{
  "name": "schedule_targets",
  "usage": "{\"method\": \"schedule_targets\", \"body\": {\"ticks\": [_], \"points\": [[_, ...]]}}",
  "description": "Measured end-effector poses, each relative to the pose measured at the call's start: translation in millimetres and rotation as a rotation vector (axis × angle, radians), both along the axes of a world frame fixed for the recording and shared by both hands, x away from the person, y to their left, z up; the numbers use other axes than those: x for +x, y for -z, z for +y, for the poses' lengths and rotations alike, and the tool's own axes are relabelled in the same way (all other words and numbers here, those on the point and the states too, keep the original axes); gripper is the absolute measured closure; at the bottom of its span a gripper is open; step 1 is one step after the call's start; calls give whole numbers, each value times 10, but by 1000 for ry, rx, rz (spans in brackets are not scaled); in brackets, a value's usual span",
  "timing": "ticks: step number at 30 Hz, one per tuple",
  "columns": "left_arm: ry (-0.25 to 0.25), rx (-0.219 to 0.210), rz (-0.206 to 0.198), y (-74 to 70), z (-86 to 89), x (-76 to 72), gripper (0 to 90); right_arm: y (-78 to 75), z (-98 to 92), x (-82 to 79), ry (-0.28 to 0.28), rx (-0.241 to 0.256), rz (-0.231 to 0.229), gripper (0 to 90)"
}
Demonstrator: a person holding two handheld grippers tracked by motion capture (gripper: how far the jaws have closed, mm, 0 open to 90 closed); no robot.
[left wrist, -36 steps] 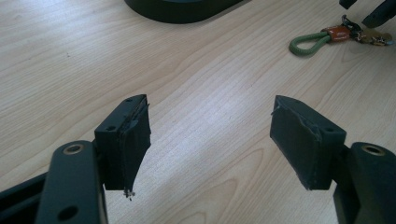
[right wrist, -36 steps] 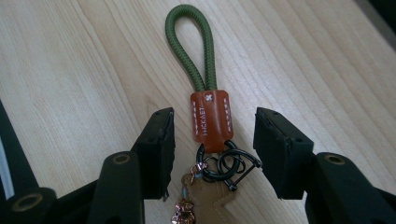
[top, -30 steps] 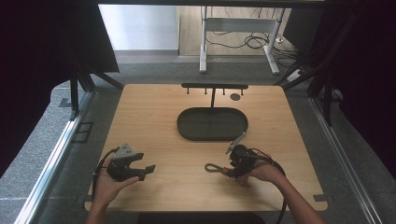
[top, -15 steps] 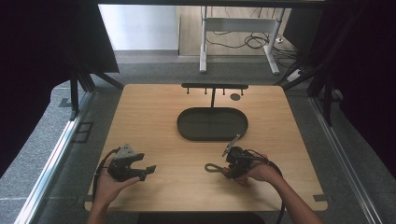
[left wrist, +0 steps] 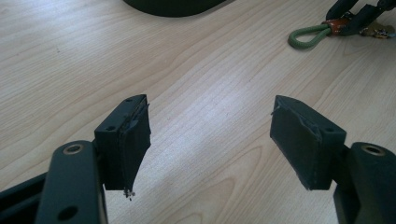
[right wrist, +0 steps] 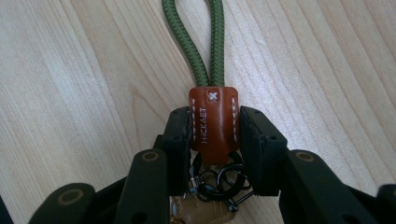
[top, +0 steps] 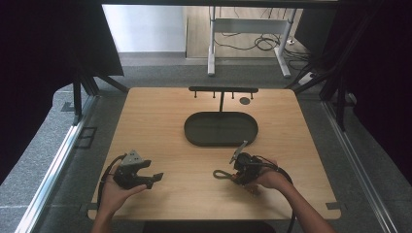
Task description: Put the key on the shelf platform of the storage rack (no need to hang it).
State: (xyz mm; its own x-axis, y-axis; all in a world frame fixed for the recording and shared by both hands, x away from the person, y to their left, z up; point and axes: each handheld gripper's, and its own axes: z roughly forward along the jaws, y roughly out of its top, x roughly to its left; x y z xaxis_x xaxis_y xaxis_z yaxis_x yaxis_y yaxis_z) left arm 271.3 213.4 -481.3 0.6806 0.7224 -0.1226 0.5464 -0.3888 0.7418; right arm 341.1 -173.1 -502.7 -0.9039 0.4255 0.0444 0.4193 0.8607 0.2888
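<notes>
Right gripper (right wrist: 212, 135) has its jaws clamped on a keychain's (right wrist: 213, 119) leather tab, low over the table (top: 170, 121). Left gripper (left wrist: 210, 140) waits, jaws apart. Rack (top: 222, 90) and tray (top: 194, 131) apparently await it.

Right gripper (right wrist: 215, 140) with its black jaws closed on the brown leather tab (right wrist: 213, 119) of a key strap. A green cord loop (right wrist: 194, 42) runs from the tab across the pale wooden desk (right wrist: 70, 70). Black metal rings (right wrist: 219, 182) hang below the tab, between the jaws.
</notes>
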Motion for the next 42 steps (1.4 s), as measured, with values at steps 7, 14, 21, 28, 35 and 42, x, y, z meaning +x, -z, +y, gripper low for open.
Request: {"method": "schedule_targets", "body": {"ticks": [7,14,21,28,35,42], "points": [[-5,-3,0,1,12,-3,292,-7,-3,6,2,-7,-1,664],[-6,2,3,3,25,2,292,-123,-66,36,13,40,20,666],[-5,-2,3,1,14,-1,292,-304,-158,51,8,114,34,667],[-2,1,1,0,23,3,292,-398,-205,68,17,136,23,668],[0,2,4,2,19,1,292,-523,-243,82,19,156,6,668],[-2,-1,2,-3,22,-2,291,-701,-288,108,27,179,-21,668]]}}
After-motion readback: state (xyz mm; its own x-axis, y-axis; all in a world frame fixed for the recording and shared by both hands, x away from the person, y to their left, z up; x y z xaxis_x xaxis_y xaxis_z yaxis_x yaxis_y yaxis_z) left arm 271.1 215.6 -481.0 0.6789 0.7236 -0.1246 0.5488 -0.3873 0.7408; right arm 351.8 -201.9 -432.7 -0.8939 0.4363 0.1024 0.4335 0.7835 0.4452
